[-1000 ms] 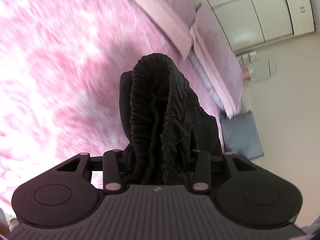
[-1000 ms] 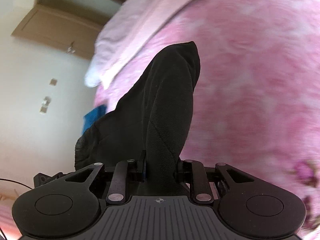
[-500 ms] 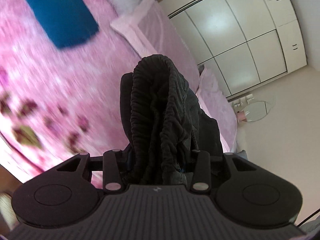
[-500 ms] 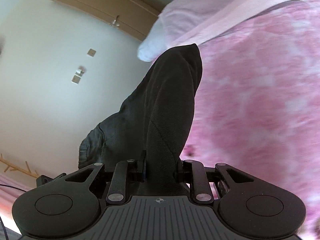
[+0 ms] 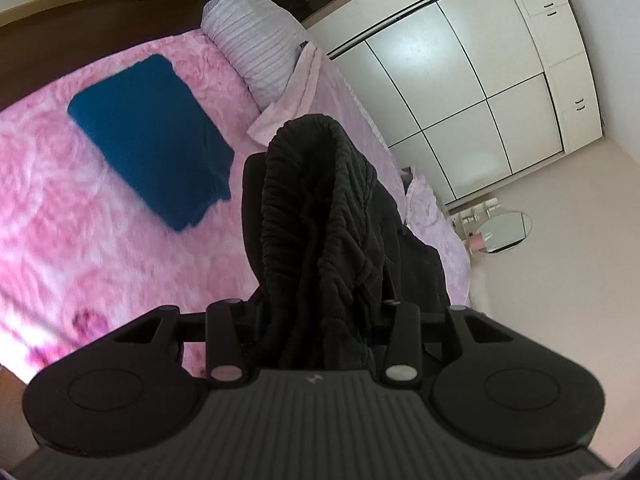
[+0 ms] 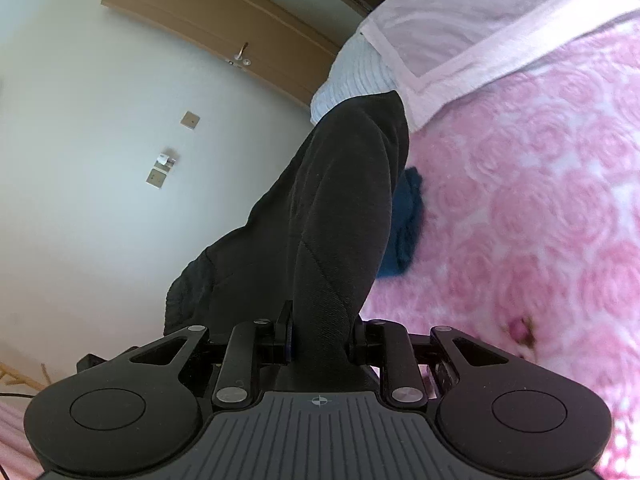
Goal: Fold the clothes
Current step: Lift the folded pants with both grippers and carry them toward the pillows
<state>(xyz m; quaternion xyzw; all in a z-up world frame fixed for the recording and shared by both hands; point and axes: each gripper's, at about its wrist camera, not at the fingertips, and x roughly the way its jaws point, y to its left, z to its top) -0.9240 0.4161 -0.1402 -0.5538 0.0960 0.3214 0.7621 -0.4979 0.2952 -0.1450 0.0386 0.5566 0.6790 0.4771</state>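
Both pairs of fingers clench one black garment (image 5: 320, 216), lifted above a bed with a pink rose-patterned blanket (image 5: 80, 208). The left gripper (image 5: 316, 320) pinches its gathered elastic waistband; the right gripper (image 6: 320, 344) pinches a smoother fold. A folded teal cloth (image 5: 148, 136) lies on the blanket near a white pillow (image 5: 260, 48).

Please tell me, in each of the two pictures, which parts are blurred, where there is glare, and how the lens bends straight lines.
Left wrist view: the pink blanket is smeared near the lower left; the wardrobe doors carry soft glare and bow outward. Right wrist view: the blanket is blurred at the right edge, the door frame curves, and the black garment is nearly featureless dark.
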